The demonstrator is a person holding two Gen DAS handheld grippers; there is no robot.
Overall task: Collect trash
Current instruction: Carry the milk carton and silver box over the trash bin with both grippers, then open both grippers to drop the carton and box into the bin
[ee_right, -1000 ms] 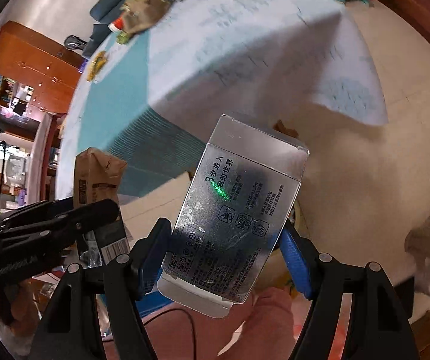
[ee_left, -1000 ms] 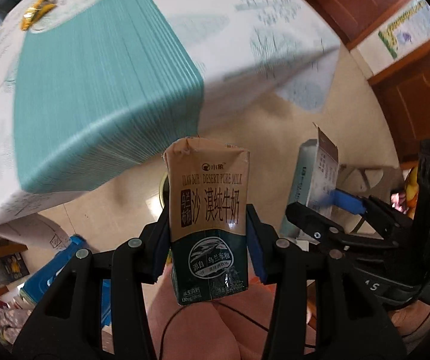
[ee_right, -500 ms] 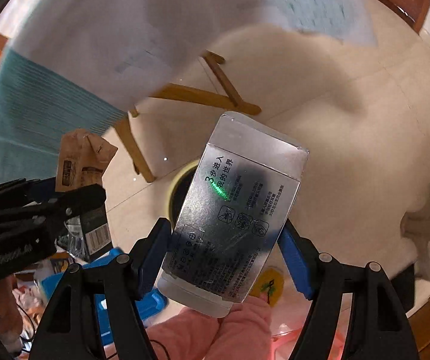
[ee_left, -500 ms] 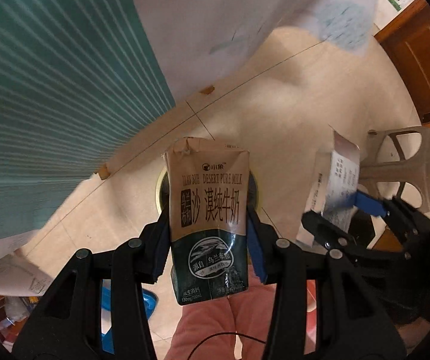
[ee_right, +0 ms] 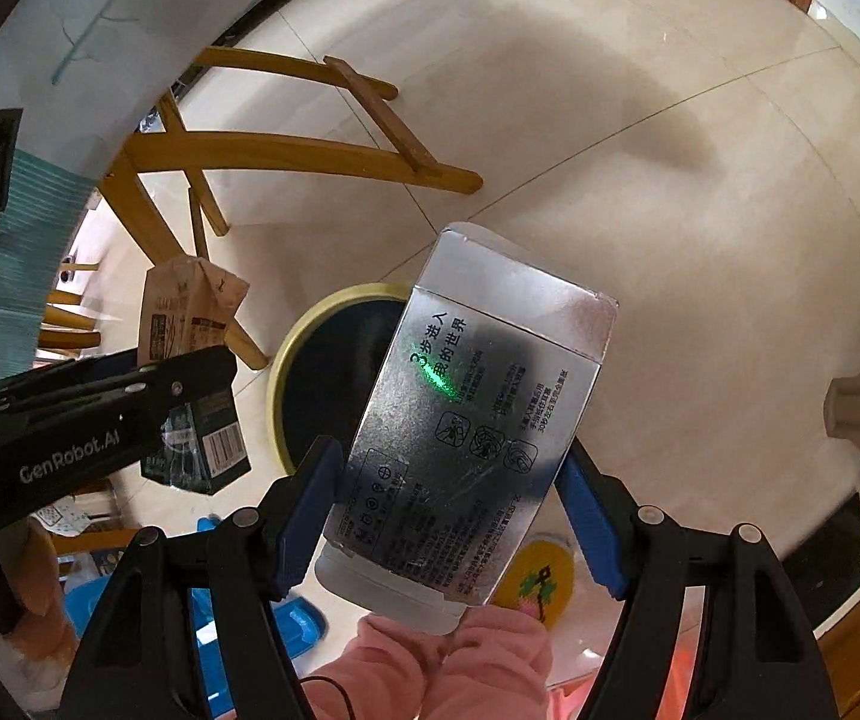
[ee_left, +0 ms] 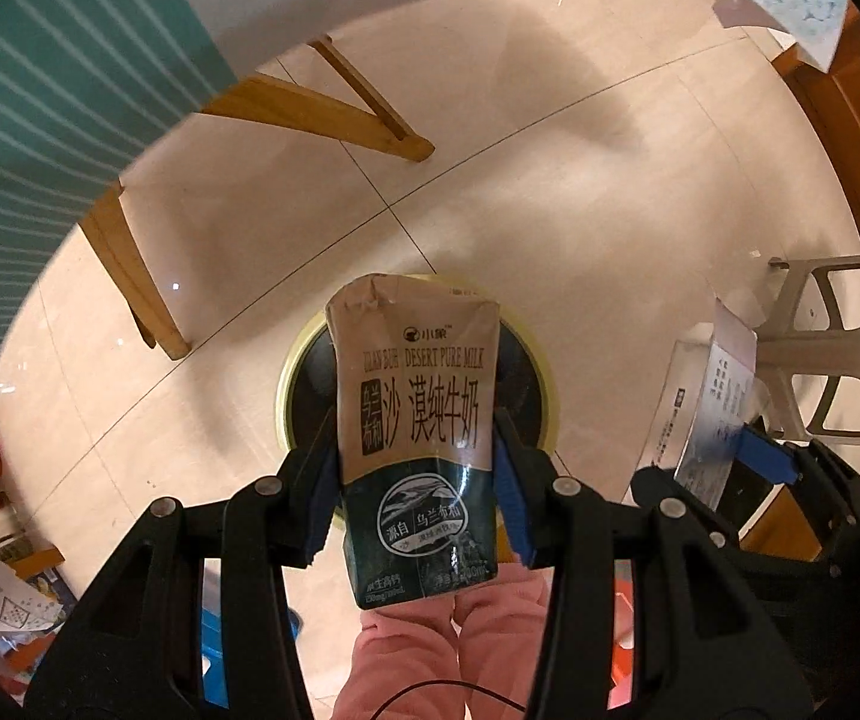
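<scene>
Both grippers hang over the tiled floor (ee_left: pixel 640 192), and each one is carrying a piece of trash. The left gripper (ee_left: pixel 415 480) has its two blue-padded fingers (ee_left: pixel 321 495) pressed against the sides of a milk carton (ee_left: pixel 415 426), which stands upright with its crumpled brown top at 12 o'clock and its dark green base toward the camera. Directly behind the carton, partly hidden by it, sits a round bin (ee_left: pixel 541 384) with a yellow rim and a dark inside. In the right wrist view the right gripper (ee_right: pixel 454 516) squeezes a silver box (ee_right: pixel 478 414) between its pads; the box leans toward 1 o'clock, a green glint on its printed face. The bin (ee_right: pixel 310 360) shows here at 9 o'clock of the box, half covered by it. Further out at 9 o'clock the left gripper (ee_right: pixel 190 390) comes in from the side with the milk carton (ee_right: pixel 187 324) in its grip. Wooden table legs (ee_right: pixel 286 156) cross the floor at 11 o'clock, below the overhanging tablecloth (ee_left: pixel 40 96). Down at 6 o'clock there's pink fabric (ee_right: pixel 448 666), probably the person's legs, though the view is too cut off to be sure.
</scene>
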